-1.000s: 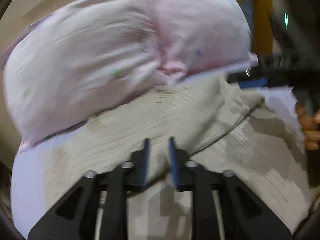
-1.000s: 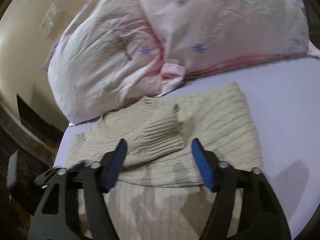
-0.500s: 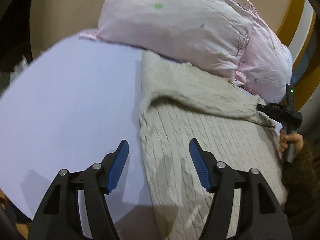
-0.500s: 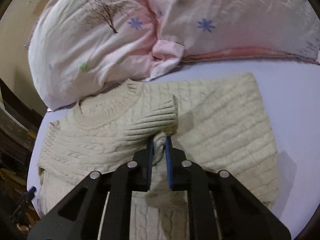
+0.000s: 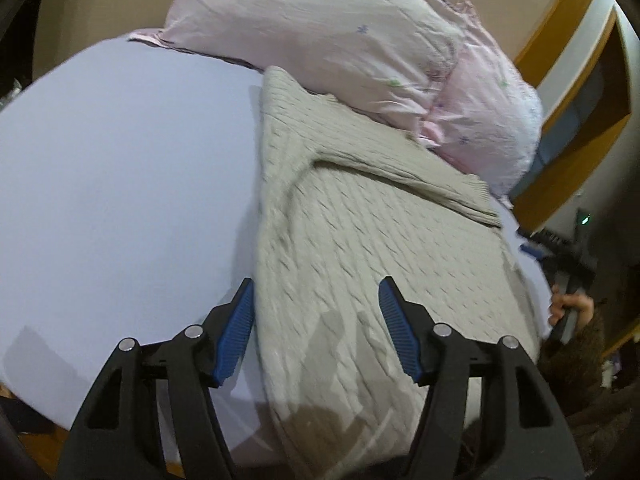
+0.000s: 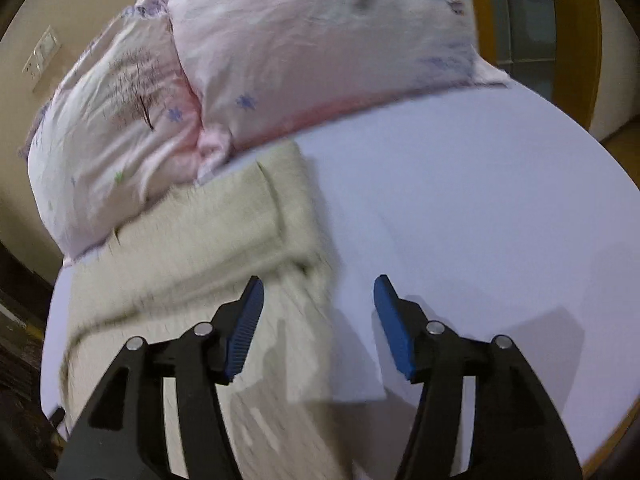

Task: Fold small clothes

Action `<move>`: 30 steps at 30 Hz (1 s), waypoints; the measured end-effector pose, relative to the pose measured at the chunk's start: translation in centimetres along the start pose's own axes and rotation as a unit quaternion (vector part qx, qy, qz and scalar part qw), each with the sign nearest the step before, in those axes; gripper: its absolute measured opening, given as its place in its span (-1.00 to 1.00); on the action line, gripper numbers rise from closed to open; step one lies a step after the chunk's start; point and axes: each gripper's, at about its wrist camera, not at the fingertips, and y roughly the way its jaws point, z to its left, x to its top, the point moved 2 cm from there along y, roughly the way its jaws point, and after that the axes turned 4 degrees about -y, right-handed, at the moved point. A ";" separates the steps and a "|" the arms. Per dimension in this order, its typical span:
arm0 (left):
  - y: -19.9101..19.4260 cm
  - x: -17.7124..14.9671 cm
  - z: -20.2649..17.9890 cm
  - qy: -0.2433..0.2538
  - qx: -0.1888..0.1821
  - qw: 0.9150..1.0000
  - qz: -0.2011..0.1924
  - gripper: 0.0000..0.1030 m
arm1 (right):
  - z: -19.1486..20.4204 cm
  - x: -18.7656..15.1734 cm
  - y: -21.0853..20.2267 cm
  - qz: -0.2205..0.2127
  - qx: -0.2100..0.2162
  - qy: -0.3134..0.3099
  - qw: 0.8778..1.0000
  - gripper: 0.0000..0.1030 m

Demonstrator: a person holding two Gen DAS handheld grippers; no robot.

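Your left hand-held gripper and right hand-held gripper gape empty over the sweater, below the pillows.

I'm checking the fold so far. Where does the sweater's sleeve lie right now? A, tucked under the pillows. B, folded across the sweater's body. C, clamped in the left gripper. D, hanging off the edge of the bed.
B: the sleeve lies folded across the sweater, its cuff resting on the knit, and the left gripper is open and holds nothing.
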 end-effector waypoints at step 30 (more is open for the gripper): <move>-5.2 -2.9 -2.5 -0.021 -0.134 0.991 -0.014 -0.87 | 1.5 -6.8 -10.4 -0.002 0.326 -0.062 0.943 -0.85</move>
